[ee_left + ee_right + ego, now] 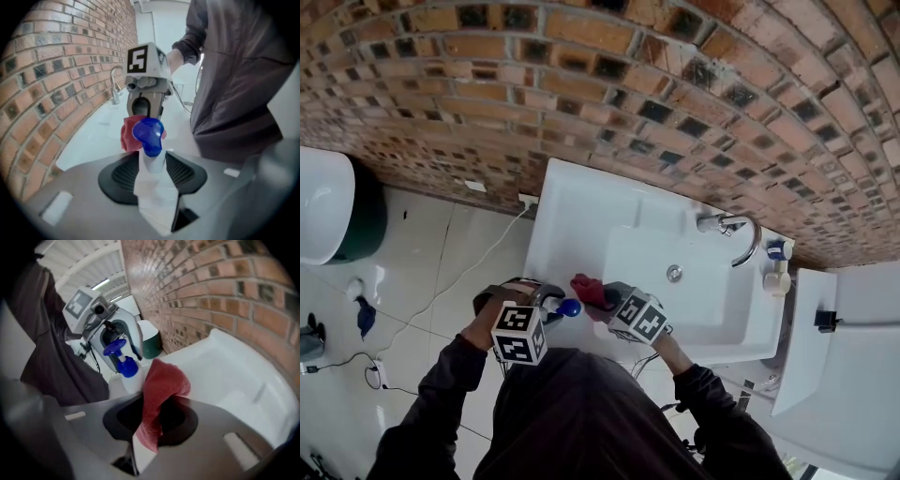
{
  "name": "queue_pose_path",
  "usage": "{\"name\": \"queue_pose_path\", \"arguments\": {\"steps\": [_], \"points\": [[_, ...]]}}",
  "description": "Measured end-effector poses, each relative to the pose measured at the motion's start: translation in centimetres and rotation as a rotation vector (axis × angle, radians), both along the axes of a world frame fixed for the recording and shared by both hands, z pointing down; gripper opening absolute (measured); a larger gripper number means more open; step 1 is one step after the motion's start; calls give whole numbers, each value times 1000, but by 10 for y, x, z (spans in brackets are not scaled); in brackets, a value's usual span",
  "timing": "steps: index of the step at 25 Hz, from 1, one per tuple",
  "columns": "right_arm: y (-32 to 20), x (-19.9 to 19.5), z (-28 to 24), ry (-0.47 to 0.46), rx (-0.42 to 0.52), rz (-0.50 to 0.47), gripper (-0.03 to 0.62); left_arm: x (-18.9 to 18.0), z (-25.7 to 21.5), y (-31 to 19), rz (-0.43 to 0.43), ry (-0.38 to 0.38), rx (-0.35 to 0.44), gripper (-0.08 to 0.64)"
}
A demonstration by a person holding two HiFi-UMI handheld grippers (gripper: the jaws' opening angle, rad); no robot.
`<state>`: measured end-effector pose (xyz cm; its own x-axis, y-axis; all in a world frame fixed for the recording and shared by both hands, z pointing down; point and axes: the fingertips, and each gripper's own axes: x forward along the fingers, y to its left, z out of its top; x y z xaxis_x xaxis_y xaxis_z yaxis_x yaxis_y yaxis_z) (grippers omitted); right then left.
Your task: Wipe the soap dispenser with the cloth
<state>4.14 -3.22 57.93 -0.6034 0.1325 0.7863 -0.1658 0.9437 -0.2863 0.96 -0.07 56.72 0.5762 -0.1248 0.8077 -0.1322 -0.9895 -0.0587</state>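
Over the front left corner of the white sink (581, 202), my left gripper (549, 308) is shut on the soap dispenser (567, 307), a white bottle with a blue pump head. In the left gripper view the bottle (151, 161) stands upright between the jaws of that gripper (152, 174). My right gripper (606, 302) is shut on a red cloth (587, 289). The cloth (158, 397) hangs folded from the jaws of the right gripper (152, 423), right beside the dispenser (124, 365). Whether cloth (127, 136) and bottle touch I cannot tell.
A chrome tap (733, 228) and a drain (674, 273) lie in the basin to the right. A small bottle (777, 267) stands at the sink's right rim. A brick wall (675, 84) runs behind. A dark green bin (373, 211) and a cable (478, 262) are on the floor at left.
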Motion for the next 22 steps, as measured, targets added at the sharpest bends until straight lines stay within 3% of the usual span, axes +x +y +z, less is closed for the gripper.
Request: {"name": "queue_pose_path", "arguments": {"steps": [2,5,8,11,17,22], "points": [[9,-3,-12,34,67,-113,67,-9,-7,-4,-92,0,27,187],[18,-5,-19,69,126,-192,67,-19,-16,-6,-262,54,5,175],[22,-3,-19,96,150,-175,67,-22,-15,2,-387,81,-50,153],[30,2,-17,102,113,-98,67,-18,-13,16,-459,103,-123,153],[56,2,-21,49,26,-1,67,5,-15,22,-499,160,-138,153],[86,-12,-18,-2,-29,6,67,16,-13,22,-389,155,-107,153]]}}
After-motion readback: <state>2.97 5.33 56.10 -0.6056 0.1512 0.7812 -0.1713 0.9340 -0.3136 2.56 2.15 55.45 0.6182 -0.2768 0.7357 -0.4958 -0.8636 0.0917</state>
